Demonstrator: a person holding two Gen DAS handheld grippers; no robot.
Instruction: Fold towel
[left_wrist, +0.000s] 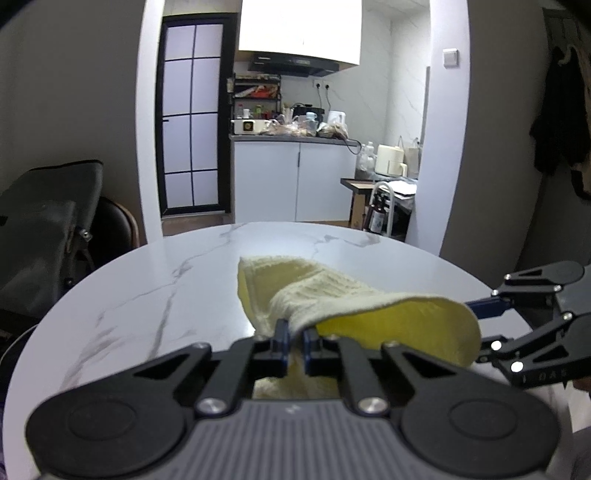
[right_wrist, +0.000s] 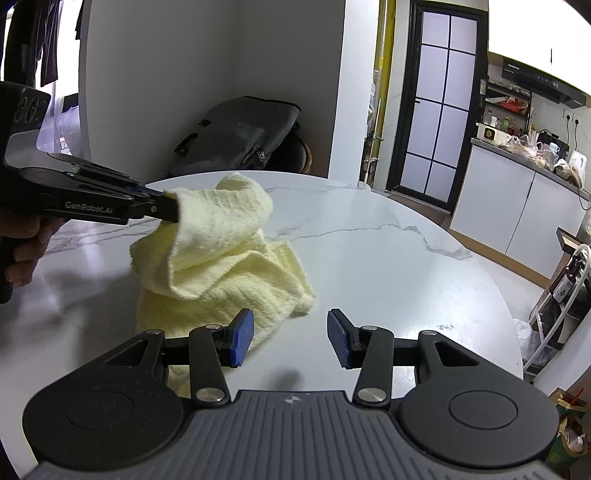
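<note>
- Towel (right_wrist: 221, 258): pale yellow, crumpled in a heap on the white marbled table (right_wrist: 388, 266), near its front edge.
- Left gripper (left_wrist: 295, 341): jaws pressed together, pinching an edge of the towel; that part is lifted clear of the table and droops in a fold.
- Right gripper (right_wrist: 291, 338): jaws spread, blue pads bare, nothing between them; it sits just beside the heap, left pad over the towel's near corner.
- A hand (right_wrist: 26, 243) grips the left gripper's handle.
</note>
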